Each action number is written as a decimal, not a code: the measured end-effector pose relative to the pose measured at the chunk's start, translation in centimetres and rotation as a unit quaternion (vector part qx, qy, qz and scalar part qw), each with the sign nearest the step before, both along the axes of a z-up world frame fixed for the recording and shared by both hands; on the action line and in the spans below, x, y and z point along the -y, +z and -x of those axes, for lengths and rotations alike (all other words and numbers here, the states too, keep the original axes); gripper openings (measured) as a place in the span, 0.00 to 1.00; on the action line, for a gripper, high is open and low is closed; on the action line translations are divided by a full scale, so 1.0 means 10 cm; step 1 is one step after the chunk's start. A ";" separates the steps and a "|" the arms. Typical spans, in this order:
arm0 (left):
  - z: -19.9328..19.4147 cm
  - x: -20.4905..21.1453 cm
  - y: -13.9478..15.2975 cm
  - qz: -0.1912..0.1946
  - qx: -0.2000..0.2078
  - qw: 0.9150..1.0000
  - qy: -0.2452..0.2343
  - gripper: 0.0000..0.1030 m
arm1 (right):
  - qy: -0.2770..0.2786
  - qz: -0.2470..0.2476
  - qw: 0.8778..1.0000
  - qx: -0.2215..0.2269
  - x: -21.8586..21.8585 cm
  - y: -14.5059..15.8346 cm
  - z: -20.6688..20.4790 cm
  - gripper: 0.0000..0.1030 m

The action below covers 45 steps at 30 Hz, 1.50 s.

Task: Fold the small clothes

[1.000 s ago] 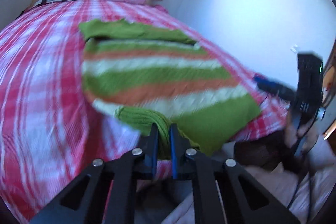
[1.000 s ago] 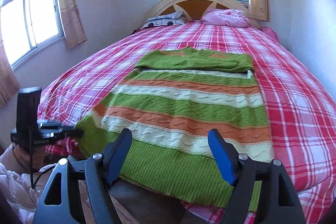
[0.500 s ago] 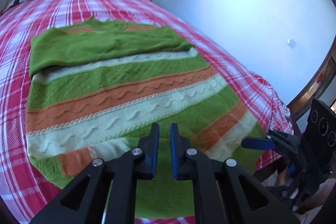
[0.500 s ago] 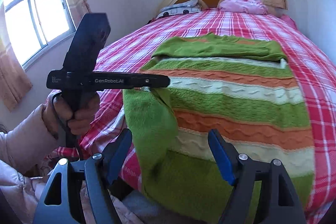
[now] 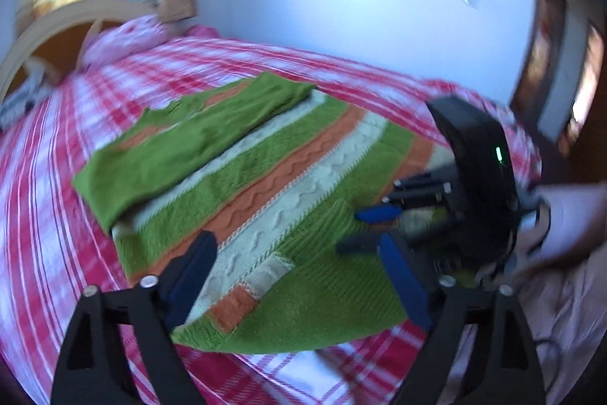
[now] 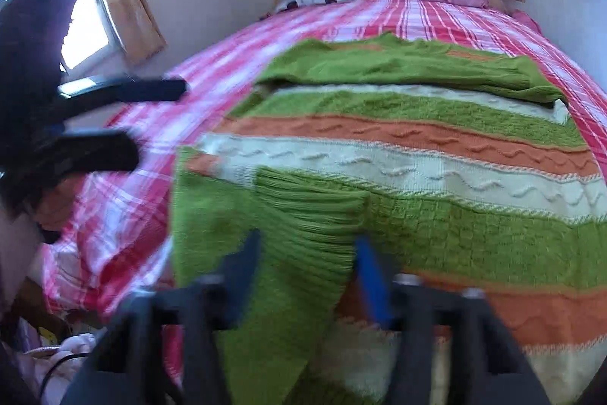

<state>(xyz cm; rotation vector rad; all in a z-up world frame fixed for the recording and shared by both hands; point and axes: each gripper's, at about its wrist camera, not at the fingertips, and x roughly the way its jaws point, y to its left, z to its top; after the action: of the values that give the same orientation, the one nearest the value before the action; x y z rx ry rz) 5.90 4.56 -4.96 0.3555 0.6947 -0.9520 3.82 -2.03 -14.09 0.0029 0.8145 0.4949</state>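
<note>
Since half a second ago my left gripper has let go and spread wide, hanging over the near edge of the green, orange and cream striped knit sweater on the red-and-white checked bedspread. A near corner lies folded over. Right gripper sits at the sweater's right side. On the right wrist view, my right gripper has its fingers apart, green ribbed hem bunched between them; I cannot tell if they pinch it.
</note>
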 end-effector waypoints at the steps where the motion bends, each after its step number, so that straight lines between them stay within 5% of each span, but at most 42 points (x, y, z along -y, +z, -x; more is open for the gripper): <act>1: 0.00 0.02 -0.01 -0.009 0.003 1.000 -0.014 0.89 | 0.010 -0.012 1.000 -0.009 0.02 0.01 -0.02 0.08; 9: 0.02 0.25 -0.04 -0.038 0.052 0.989 -0.130 0.89 | 0.108 -0.121 0.987 0.001 0.10 0.57 0.11 0.05; 14: 0.26 0.33 0.03 -0.034 0.084 0.967 -0.237 0.88 | 0.201 -0.139 0.970 0.002 -0.06 0.85 0.24 0.05; 15: 0.32 0.37 0.02 -0.043 0.070 0.962 -0.261 0.82 | 0.216 -0.145 0.966 0.000 -0.08 0.88 0.26 0.05; 18: 0.39 0.43 -0.04 -0.066 0.035 0.955 -0.287 0.16 | 0.234 -0.143 0.962 0.003 -0.13 0.92 0.26 0.05; 21: 0.29 0.42 -0.08 -0.058 0.007 0.969 -0.241 0.13 | 0.226 -0.151 0.962 -0.002 -0.14 0.87 0.20 0.05; 25: 0.00 0.27 0.00 0.027 -0.047 0.989 -0.137 0.09 | 0.161 -0.212 0.964 -0.019 0.10 0.84 -0.01 0.06; 30: -0.39 0.03 0.01 0.096 -0.091 0.991 -0.009 0.07 | 0.017 -0.311 0.950 -0.007 0.93 0.97 -0.20 0.06; 33: -0.54 -0.05 -0.04 0.118 -0.115 0.986 0.038 0.06 | -0.058 -0.291 0.955 0.018 1.45 1.09 -0.08 0.13; 35: -0.55 -0.05 -0.12 0.119 -0.124 0.984 0.036 0.06 | -0.106 -0.273 0.956 0.030 1.73 1.13 0.07 0.63; 37: -0.48 0.02 -0.19 0.109 -0.129 0.985 0.023 0.06 | -0.155 -0.254 0.953 0.047 1.99 1.13 0.27 0.78; 42: -0.34 0.04 -0.35 0.086 -0.128 0.988 -0.004 0.06 | -0.189 -0.115 0.975 -0.025 2.14 0.83 0.59 0.76; 45: -0.31 0.02 -0.42 0.069 -0.131 0.989 -0.010 0.10 | -0.182 -0.063 0.980 -0.055 2.11 0.65 0.74 0.67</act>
<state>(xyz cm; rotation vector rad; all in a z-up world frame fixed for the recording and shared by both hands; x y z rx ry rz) 9.02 4.37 -9.18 0.1156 0.8605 -1.0719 -3.63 -23.17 -7.63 0.2944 0.8666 0.1992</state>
